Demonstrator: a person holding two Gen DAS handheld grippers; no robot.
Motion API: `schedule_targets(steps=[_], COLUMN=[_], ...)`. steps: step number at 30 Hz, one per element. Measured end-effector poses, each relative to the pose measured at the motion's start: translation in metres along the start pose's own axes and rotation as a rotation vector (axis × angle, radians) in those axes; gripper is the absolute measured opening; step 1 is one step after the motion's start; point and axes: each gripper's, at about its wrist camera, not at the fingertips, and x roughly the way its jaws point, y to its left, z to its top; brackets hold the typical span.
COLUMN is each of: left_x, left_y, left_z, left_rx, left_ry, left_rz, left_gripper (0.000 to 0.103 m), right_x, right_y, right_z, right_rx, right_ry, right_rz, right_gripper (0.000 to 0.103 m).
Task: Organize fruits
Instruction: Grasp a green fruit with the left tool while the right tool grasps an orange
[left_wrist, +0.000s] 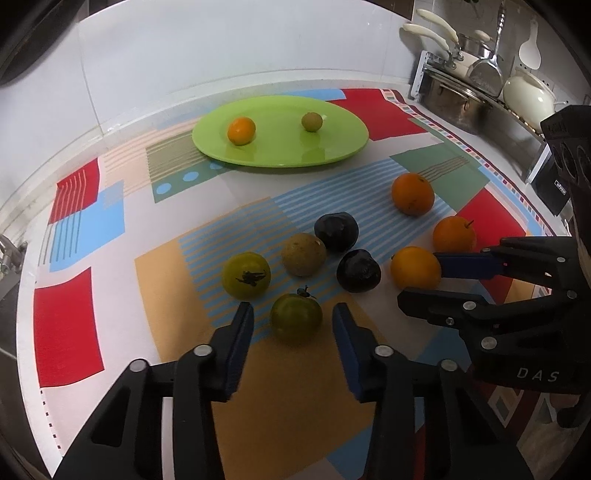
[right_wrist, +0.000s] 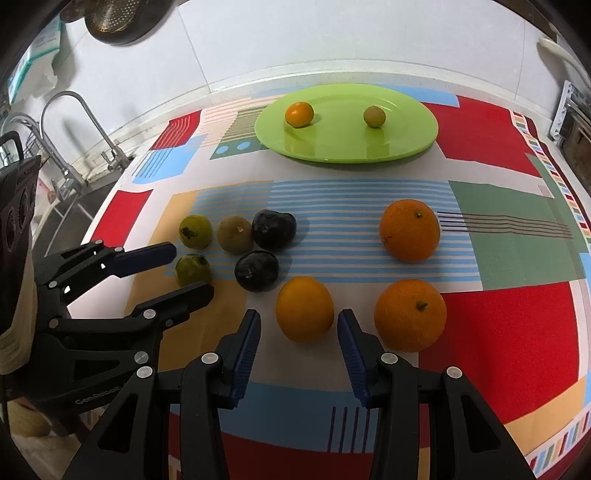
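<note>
Fruit could roll away if we close off-centre: our left gripper (left_wrist: 292, 314) spreads around the round green tomato (left_wrist: 295, 318), our right gripper (right_wrist: 298, 325) spreads around the smooth yellow-orange citrus (right_wrist: 304, 308), both on the patterned cloth (right_wrist: 498, 332).

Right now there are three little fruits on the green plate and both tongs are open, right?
Not quite: the green plate holds two little fruits, an orange one and a greenish one, as the right wrist view shows. Both tongs, left and right, are open.
</note>
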Motion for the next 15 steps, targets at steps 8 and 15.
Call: schedule_targets(steps=[8, 15], left_x=[0.004, -0.009], left_y=[0.001, -0.002], left_z=[0.0, 0.001], left_rx=[-0.011, -0.01], left_ry=[0.016, -0.005], left_rz=[-0.014, -0.018], left_gripper=[0.029, 0.028], right_x=[0.005, -0.002], right_y=[-0.002, 0.0], right_z=[0.001, 0.0], right_rx=[0.003, -0.001], right_ry=[0.006, -0.016], right_rz=[0.002, 0.013], right_gripper=[0.034, 0.034])
